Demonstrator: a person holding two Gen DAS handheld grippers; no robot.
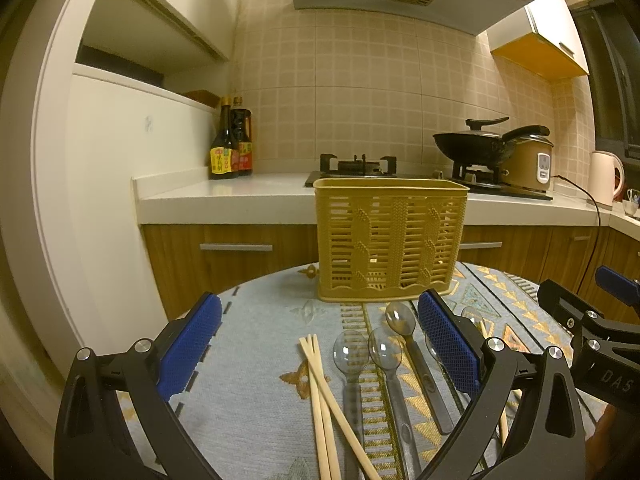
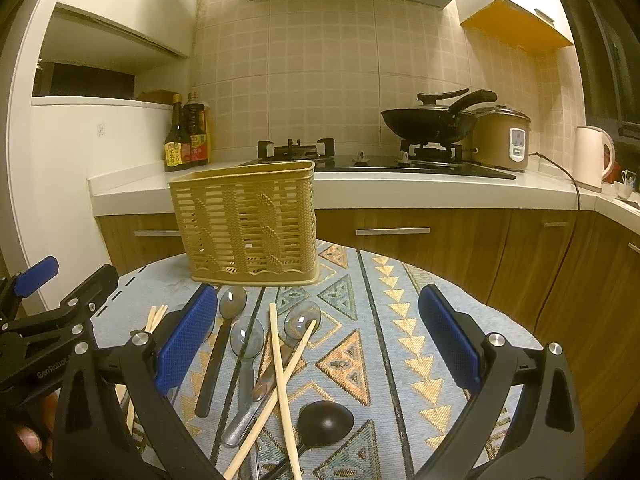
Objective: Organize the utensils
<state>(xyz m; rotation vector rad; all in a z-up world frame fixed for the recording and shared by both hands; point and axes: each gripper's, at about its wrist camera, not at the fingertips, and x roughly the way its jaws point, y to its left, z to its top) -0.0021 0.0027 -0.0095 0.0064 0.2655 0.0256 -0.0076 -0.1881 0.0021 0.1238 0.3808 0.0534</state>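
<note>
Standing by the round table (image 1: 260, 320), I see both pairs of tongs held just above its patterned cloth, each spread wide apart and gripping nothing. The left tongs (image 1: 320, 344) hang over a bundle of wooden chopsticks (image 1: 324, 392) and three clear spoons (image 1: 384, 354) lying side by side, bowls pointing toward the basket. The right tongs (image 2: 318, 340) hang over a looser heap.

Only the right wrist view shows a black spoon (image 2: 326, 420) near the table's front edge and a second pair of chopsticks (image 2: 280, 372) crossed over the clear spoons (image 2: 247, 338); the left wrist view cuts all of that off behind its own right finger. In turn, only the left wrist view shows the first chopstick bundle in full; from the right just their tips poke out beside the left finger.

The tan slotted basket (image 1: 390, 240) stands upright at the far side of the table, behind the utensils and apart from them. Through its slats it looks empty, though I cannot see down into it from either view.

Spoon handles run out of the bottom of both pictures. Behind, on the kitchen counter, a wok (image 2: 430, 122) sits on the stove with a rice cooker (image 2: 502, 138) behind it, and two sauce bottles (image 1: 230, 144) stand at the left end.
</note>
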